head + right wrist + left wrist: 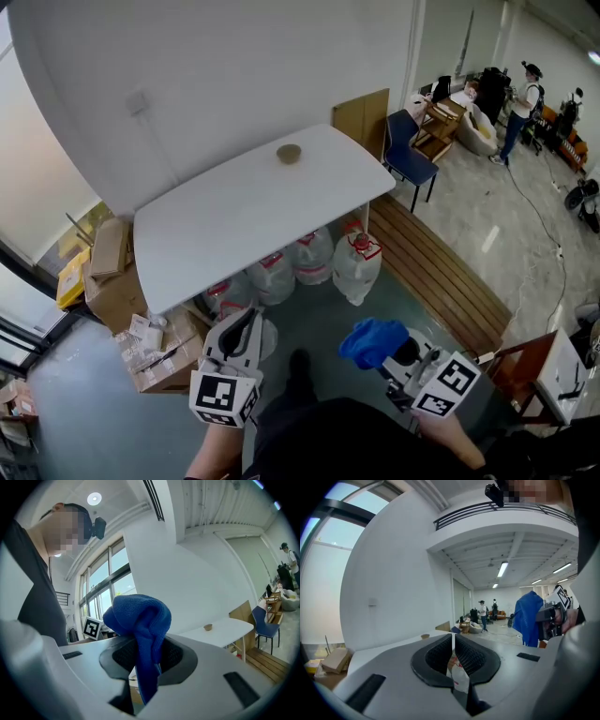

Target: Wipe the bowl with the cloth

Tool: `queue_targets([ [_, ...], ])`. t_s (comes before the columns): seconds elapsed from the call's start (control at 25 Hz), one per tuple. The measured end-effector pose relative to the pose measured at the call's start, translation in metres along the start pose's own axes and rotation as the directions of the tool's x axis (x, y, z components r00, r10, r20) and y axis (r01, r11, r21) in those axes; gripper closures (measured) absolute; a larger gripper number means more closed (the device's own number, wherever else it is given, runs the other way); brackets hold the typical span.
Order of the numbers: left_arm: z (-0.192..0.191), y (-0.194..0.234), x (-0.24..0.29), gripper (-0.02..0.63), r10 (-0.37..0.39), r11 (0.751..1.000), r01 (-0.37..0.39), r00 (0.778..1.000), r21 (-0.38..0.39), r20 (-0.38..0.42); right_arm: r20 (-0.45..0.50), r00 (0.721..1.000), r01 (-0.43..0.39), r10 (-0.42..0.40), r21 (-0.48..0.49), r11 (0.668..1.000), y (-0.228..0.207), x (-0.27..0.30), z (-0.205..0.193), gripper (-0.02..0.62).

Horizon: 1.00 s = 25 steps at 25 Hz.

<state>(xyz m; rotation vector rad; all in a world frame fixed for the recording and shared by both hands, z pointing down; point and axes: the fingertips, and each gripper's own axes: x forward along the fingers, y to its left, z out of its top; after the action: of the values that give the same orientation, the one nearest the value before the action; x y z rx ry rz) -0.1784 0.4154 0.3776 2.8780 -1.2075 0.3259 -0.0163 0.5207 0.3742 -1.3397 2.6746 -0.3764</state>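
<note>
A small tan bowl (289, 153) stands near the far edge of the white table (234, 225); it shows as a speck in the left gripper view (424, 636) and in the right gripper view (207, 627). My right gripper (394, 352) is shut on a blue cloth (372, 341), which bunches above the jaws and hangs down between them (143, 634). My left gripper (246, 323) is shut with nothing in it (453, 645). Both are held low, well short of the table's near edge.
Several large water jugs (309, 258) stand under the table. Cardboard boxes (141, 319) are stacked at the left. A blue chair (408, 155) and a wooden slatted platform (441, 272) lie to the right. People stand far back at the right (520, 108).
</note>
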Motion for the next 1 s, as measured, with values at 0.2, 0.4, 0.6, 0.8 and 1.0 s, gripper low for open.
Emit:
queue_targets([
  [0.2,0.007,0.021,0.054,0.577,-0.063,0.998,0.063,0.998,0.002,0.026,-0.002,0.999,0.05,-0.05,0.02,0.999,-0.038,0.031,0.003,0.515],
  [0.4,0.023,0.063,0.107,0.577,-0.109,0.994,0.107,0.993,0.028,0.051,0.025,0.996,0.09,-0.091,0.037,0.995,-0.081,0.081,0.018,0.515],
  [0.6,0.036,0.107,0.138,0.577,-0.128,0.991,0.125,0.99,0.038,0.063,0.031,0.995,0.091,-0.092,0.043,0.995,-0.108,0.135,0.033,0.515],
  [0.8,0.022,0.146,0.16,0.577,-0.133,0.991,0.133,0.991,0.013,0.031,0.034,0.992,0.123,-0.123,0.012,0.992,-0.14,0.17,0.05,0.515],
  [1.0,0.011,0.156,0.185,0.577,-0.142,0.988,0.142,0.99,-0.054,0.003,-0.017,0.99,0.142,-0.142,0.01,0.99,-0.167,0.18,0.053,0.515],
])
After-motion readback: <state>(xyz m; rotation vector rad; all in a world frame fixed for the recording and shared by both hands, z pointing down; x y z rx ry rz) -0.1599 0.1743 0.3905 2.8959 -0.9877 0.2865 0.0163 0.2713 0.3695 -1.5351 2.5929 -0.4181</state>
